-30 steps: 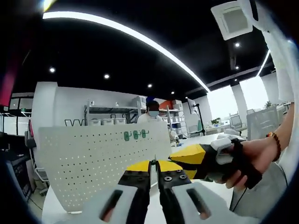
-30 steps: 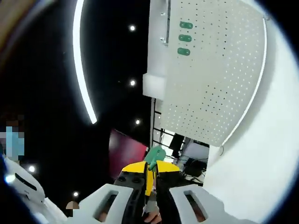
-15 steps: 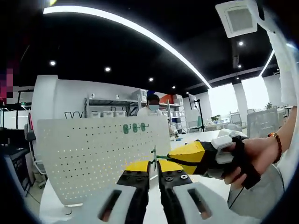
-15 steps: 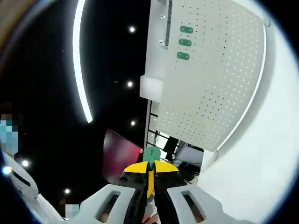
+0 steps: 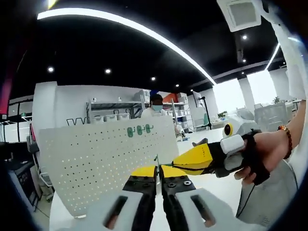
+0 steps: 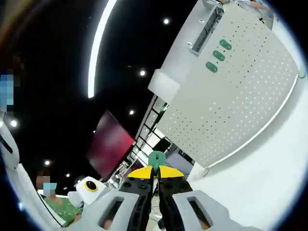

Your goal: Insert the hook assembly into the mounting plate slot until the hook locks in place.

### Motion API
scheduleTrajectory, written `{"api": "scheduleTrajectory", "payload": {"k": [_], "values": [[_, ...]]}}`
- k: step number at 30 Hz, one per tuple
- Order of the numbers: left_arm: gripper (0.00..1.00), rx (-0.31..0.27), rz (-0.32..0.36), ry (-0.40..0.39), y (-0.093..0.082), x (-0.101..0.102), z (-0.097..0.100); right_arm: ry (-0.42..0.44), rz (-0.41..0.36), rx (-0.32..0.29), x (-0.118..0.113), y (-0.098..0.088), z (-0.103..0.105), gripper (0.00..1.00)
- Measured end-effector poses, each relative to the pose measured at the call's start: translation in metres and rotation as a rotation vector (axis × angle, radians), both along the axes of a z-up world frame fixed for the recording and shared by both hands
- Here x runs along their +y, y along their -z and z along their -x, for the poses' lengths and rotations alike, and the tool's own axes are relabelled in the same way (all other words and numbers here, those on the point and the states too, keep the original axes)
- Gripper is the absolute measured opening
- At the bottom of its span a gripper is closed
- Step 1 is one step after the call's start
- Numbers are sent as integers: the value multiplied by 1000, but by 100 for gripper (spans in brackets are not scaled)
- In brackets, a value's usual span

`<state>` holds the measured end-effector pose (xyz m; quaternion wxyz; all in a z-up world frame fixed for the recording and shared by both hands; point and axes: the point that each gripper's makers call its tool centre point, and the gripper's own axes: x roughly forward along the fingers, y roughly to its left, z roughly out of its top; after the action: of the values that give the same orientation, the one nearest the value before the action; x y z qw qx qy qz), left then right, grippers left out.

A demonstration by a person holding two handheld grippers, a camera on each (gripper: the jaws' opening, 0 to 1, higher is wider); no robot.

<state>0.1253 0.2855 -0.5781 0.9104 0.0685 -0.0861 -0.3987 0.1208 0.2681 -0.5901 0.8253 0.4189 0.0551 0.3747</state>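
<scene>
A white perforated mounting plate (image 5: pixel 96 154) stands upright on the table, with three green hook bases (image 5: pixel 139 129) near its top edge. My left gripper (image 5: pixel 158 169) is shut, and a thin upright sliver of the hook assembly (image 5: pixel 156 161) shows between its yellow tips. My right gripper (image 5: pixel 195 159), held by a gloved hand, reaches in from the right until its tip almost meets the left one. In the right gripper view the mounting plate (image 6: pixel 240 96) lies ahead with its green hook bases (image 6: pixel 217 54). The right gripper (image 6: pixel 156 171) is shut on the green hook piece (image 6: pixel 156 158).
The white table top (image 5: pixel 216 190) spreads in front of the plate. A person (image 5: pixel 156 108) stands behind the plate by shelving (image 5: pixel 103 120). A white rounded device with a yellow eye (image 5: pixel 231 129) sits at the right.
Both cameras have shifted, and the right gripper view has rolled so the plate sits further right. The right gripper's tip has risen slightly. Both jaws stay shut on the hook.
</scene>
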Motion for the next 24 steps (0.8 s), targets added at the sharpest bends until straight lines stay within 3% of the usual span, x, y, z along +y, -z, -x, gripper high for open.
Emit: {"api": "scheduleTrajectory", "payload": {"k": [2, 5, 9, 15, 19, 20, 24], "values": [[2, 3, 3, 5, 0, 0, -1, 7, -12, 0, 0, -2, 1, 2], [2, -3, -15, 13, 1, -1, -2, 24, 32, -23, 0, 0, -1, 2], [2, -35, -43, 27, 1, -3, 1, -26, -16, 38, 5, 3, 2, 2], [2, -17, -36, 28, 3, -2, 0, -18, 15, 35, 5, 5, 1, 1], [2, 15, -25, 21, 7, -1, -2, -15, 58, 35, 6, 8, 0, 1], [3, 56, -15, 10, 10, 1, -2, -10, 76, 29, 6, 8, 0, 1], [5, 62, -17, -7, 11, 4, -2, 9, 104, 18, 2, 6, -4, 1]]}}
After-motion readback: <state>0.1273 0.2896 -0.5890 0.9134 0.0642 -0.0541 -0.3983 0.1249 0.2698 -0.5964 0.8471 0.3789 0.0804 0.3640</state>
